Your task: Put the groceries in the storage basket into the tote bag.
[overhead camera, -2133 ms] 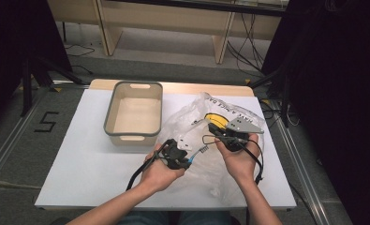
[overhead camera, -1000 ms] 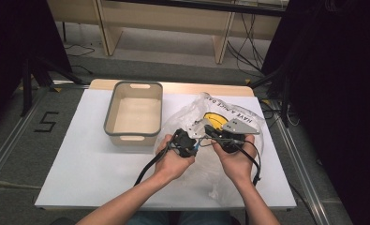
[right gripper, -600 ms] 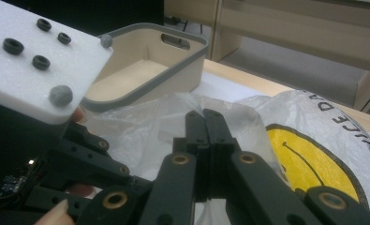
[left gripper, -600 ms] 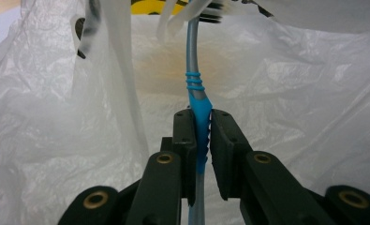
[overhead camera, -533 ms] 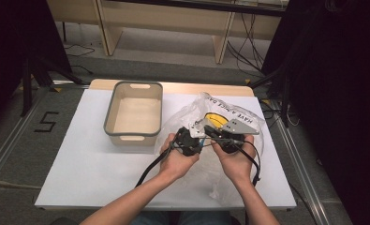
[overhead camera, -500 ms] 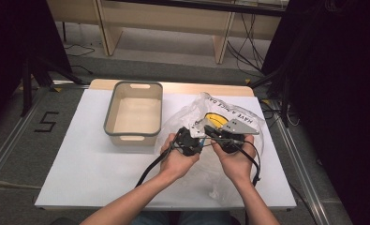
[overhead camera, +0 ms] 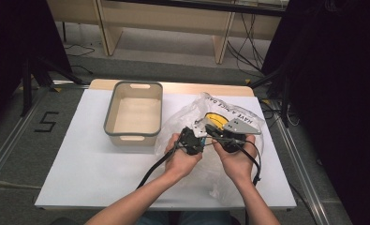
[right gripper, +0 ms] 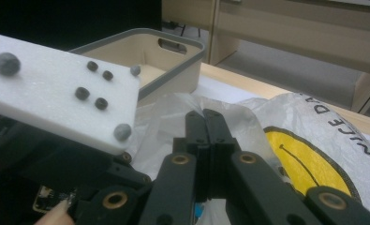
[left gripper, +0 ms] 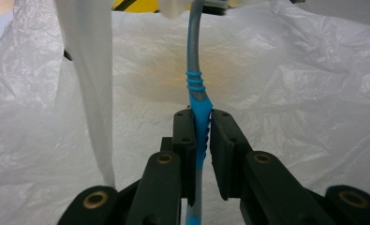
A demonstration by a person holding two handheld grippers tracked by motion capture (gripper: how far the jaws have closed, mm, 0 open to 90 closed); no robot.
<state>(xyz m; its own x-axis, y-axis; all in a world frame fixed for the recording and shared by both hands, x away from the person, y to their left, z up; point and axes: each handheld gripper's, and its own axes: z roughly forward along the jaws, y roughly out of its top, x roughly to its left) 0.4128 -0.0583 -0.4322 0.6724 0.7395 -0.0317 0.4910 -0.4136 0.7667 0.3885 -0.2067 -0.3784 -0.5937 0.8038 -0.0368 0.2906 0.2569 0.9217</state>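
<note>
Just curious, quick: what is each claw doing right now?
Left claw: shut on the toothbrush.
Right claw: shut, seemingly pinching the bag.

White tabletop (overhead camera: 79,154) mid-frame, grey carpet floor (overhead camera: 14,154) lower left, pale wooden shelving (overhead camera: 173,18) along top, dark curtains (overhead camera: 342,93) right.

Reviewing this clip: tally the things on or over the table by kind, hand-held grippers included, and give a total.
Bin: 1
Plastic bag: 1
Blue-and-grey toothbrush: 1
Hand-held gripper: 2, left hand-held gripper and right hand-held gripper
Total: 5
</note>
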